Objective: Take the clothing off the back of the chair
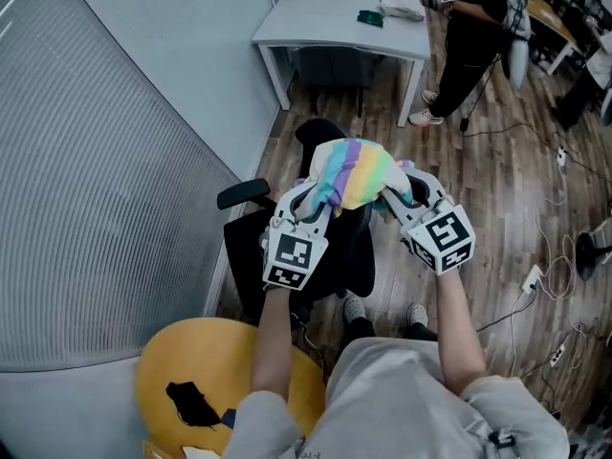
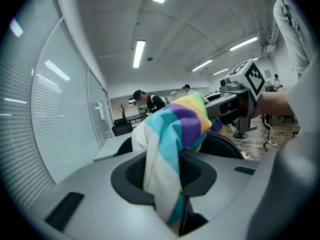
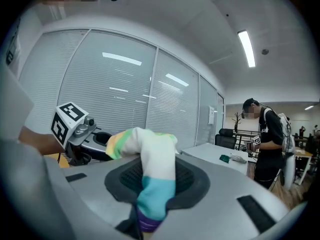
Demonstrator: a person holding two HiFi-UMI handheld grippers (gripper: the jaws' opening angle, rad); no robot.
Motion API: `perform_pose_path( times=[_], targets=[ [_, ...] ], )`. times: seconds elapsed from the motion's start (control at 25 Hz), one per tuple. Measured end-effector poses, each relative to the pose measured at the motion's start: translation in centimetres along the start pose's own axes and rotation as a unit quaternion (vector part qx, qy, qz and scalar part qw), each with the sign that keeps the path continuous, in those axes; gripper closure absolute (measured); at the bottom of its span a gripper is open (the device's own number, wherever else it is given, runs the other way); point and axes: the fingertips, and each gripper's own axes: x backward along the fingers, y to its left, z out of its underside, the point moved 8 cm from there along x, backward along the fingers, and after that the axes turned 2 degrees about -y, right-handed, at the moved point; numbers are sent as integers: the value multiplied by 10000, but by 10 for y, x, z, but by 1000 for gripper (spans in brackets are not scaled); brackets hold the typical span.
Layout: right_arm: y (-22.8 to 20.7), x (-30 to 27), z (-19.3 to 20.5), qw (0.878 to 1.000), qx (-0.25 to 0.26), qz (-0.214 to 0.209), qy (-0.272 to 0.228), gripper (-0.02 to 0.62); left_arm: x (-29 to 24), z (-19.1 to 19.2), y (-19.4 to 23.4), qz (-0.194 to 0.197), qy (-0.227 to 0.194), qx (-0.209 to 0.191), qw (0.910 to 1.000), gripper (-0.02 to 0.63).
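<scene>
I hold the striped clothing pinched at each end by the jaws of my left gripper and right gripper, strung side to side between them over the chair back.

Grey table up top – green item on it, standing person beside. Yellow round seat lower left (black patch on top). Cables – wood floor.

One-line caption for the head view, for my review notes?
Left gripper and right gripper hold a pastel-striped garment over a black chair.
</scene>
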Motion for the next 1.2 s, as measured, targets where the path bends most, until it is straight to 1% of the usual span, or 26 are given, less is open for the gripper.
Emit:
perform_pose_path(
  times=[0.08, 0.16, 0.24, 0.32, 0.48, 0.68, 0.96, 1.08, 1.2],
  targets=[
    [-5, 5, -4, 9999, 100, -4, -50, 492, 0, -10, -4, -179, 40, -193, 9996, 492],
    [-15, 21, -11, 9997, 209, 2, -97, 492, 0, -29, -15, -371, 126, -475, 9981, 492],
    [-26, 38, -21, 9992, 351, 8, -167, 492, 0, -54, -26, -599, 226, -833, 9945, 492],
    [-31, 45, -25, 9987, 454, 12, -251, 492, 0, -69, -31, -810, 281, -1131, 9899, 492],
    [-45, 58, -22, 9980, 437, 62, -444, 494, -6, -87, -47, -1069, 321, -1473, 9828, 494],
    [-45, 61, -21, 9972, 257, 105, -692, 494, -4, -95, -51, -1209, 275, -1535, 9803, 495],
    [-46, 61, -16, 9966, 207, 259, -755, 494, -9, -94, -50, -1164, 191, -1618, 9797, 497],
    [-62, 87, -10, 9966, 114, 290, -756, 494, -20, -112, -75, -1029, 136, -1597, 9817, 499],
    [-86, 122, -2, 9959, -76, 434, -784, 494, -37, -136, -109, -872, 100, -1706, 9814, 500]
  ],
)
